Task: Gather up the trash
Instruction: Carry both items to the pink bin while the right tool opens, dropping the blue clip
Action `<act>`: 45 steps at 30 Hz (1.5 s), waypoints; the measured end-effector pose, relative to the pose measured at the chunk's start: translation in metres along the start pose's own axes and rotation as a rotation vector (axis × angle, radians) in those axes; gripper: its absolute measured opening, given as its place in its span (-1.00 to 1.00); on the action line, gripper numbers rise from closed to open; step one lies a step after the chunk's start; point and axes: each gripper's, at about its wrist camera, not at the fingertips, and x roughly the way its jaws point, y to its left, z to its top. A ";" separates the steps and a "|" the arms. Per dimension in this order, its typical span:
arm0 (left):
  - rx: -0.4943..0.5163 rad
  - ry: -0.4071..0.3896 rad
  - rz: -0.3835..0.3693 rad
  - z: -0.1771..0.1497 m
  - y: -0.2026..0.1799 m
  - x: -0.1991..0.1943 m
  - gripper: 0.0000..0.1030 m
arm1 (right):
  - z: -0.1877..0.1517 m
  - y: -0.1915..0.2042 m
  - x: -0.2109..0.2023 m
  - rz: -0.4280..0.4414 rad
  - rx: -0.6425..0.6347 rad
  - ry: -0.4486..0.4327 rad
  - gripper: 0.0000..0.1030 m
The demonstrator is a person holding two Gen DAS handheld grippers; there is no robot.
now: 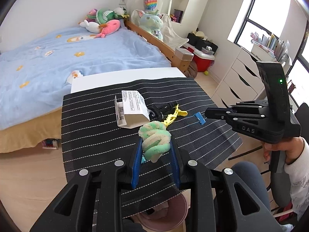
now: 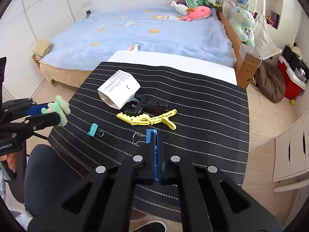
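My left gripper (image 1: 156,145) is shut on a green and cream fuzzy twist (image 1: 154,141) and holds it above the black striped mat (image 1: 96,135). From the right wrist the same twist (image 2: 60,106) shows at the left. My right gripper (image 2: 156,133) is shut on a blue binder clip (image 2: 150,136), whose body and wire handle stick out left of the fingertips. In the left wrist view that blue clip (image 1: 199,118) sits at the tip of the right gripper (image 1: 205,114). On the mat lie a white paper packet (image 2: 119,89), a black clip (image 2: 144,102), a yellow hair clip (image 2: 148,118) and a teal binder clip (image 2: 94,130).
The mat covers a white table (image 2: 173,61) that stands against a bed with a blue blanket (image 2: 154,34). A pink bin (image 1: 164,212) sits below the table's near edge. White drawers (image 1: 237,77) and a red box (image 1: 202,61) stand to the right. A person's hand (image 1: 285,148) holds the right gripper.
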 end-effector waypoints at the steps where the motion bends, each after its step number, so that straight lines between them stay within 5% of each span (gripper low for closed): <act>1: 0.004 -0.003 0.001 0.000 -0.001 -0.002 -0.48 | -0.001 0.001 -0.005 0.002 0.000 -0.007 -0.99; 23: 0.056 -0.044 0.003 -0.023 -0.027 -0.052 -0.48 | -0.044 0.045 -0.101 0.101 -0.094 -0.109 -0.99; 45: 0.065 -0.042 -0.017 -0.054 -0.043 -0.076 -0.48 | -0.095 0.081 -0.098 0.210 -0.130 -0.018 -0.98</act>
